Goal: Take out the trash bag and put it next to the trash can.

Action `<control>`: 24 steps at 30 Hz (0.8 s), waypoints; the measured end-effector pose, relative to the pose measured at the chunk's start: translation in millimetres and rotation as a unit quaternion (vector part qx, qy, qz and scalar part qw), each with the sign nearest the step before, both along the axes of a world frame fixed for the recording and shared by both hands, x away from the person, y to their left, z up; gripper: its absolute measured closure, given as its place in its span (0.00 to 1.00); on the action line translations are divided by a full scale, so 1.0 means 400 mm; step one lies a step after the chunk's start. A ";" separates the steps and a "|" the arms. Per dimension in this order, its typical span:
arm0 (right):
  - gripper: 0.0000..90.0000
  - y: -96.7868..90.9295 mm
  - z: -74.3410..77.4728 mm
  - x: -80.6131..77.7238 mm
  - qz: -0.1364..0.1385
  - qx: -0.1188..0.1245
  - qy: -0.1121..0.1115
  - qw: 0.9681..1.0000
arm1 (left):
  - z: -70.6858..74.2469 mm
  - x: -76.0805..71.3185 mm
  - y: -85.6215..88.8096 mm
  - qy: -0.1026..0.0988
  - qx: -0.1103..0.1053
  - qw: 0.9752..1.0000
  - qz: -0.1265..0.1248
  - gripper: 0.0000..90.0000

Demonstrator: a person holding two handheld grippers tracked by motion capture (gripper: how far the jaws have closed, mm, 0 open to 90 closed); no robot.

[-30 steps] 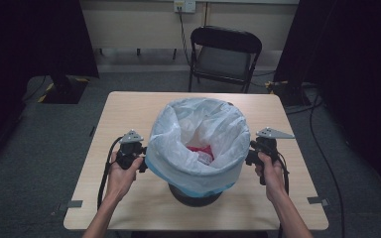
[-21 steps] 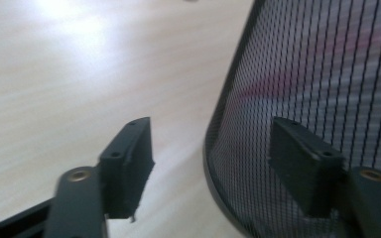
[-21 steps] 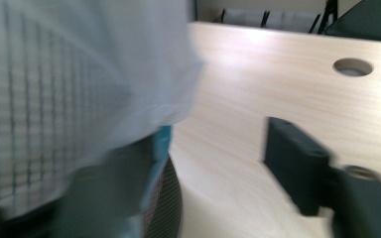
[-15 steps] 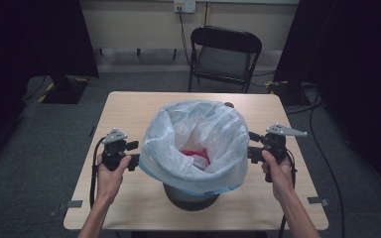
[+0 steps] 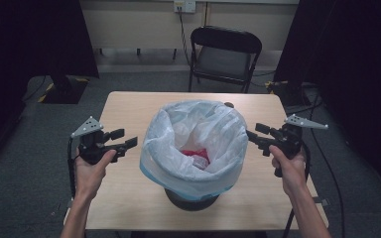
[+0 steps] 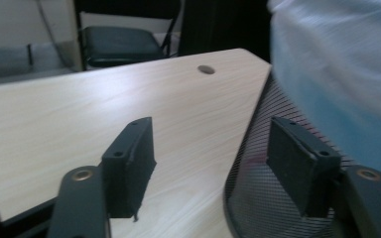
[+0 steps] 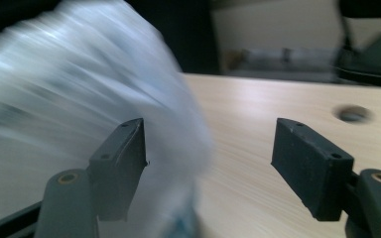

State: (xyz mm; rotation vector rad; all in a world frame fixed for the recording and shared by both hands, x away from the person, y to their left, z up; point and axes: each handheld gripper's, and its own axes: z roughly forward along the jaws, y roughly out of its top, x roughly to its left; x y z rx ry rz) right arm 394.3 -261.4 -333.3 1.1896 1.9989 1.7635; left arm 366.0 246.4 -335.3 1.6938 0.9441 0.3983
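- High view: a white bin liner (image 5: 193, 144) is folded over the rim of a black mesh bin (image 5: 191, 199) that stands at the middle of the table (image 5: 129, 106), nearer the person's edge than the far edge.
- Inside the liner lies something red (image 5: 194, 154) with a pale crumpled piece beside it; what they are cannot be told.
- Left gripper (image 5: 124, 140) is held in the person's left hand (image 5: 90, 168) over the table's left part, just beside the liner's left side and apart from it.
- Its jaws stand well apart, having narrowed a little just now, and nothing is between them.
- Left gripper view: the two black pads (image 6: 129, 163) frame bare table top and the mesh wall (image 6: 258, 163) of the bin, with the liner (image 6: 337, 64) hanging over it at the right.
- Right gripper (image 5: 254, 135) is held in the right hand (image 5: 290, 171) near the table's right edge, its tips close to the liner's right side; whether they touch it cannot be told.
- Its jaws are wide apart too, likewise narrowed slightly just now, and grip nothing.
- Right gripper view: the blurred liner (image 7: 79, 99) lies behind the left pad, bare table between the pads, and a round hole (image 7: 353, 114) in the table top shows farther off.
- A black folding chair (image 5: 224, 54) stands beyond the table's far edge.
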 end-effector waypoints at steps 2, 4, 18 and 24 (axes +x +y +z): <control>0.33 0.003 0.013 -0.004 0.006 0.005 -0.003 1.000 | 0.010 -0.001 0.000 -0.007 -0.007 1.000 -0.001 0.40; 0.35 0.008 0.046 -0.008 0.015 0.025 -0.018 0.999 | 0.031 -0.004 -0.008 -0.017 -0.015 1.000 -0.005 0.40; 0.27 0.069 0.122 -0.038 0.074 0.022 -0.043 0.996 | 0.132 -0.030 -0.133 -0.061 -0.021 0.994 -0.087 0.20; 0.52 0.117 0.120 -0.039 0.065 -0.060 -0.030 0.996 | 0.118 -0.007 -0.184 -0.034 -0.003 0.996 -0.082 0.19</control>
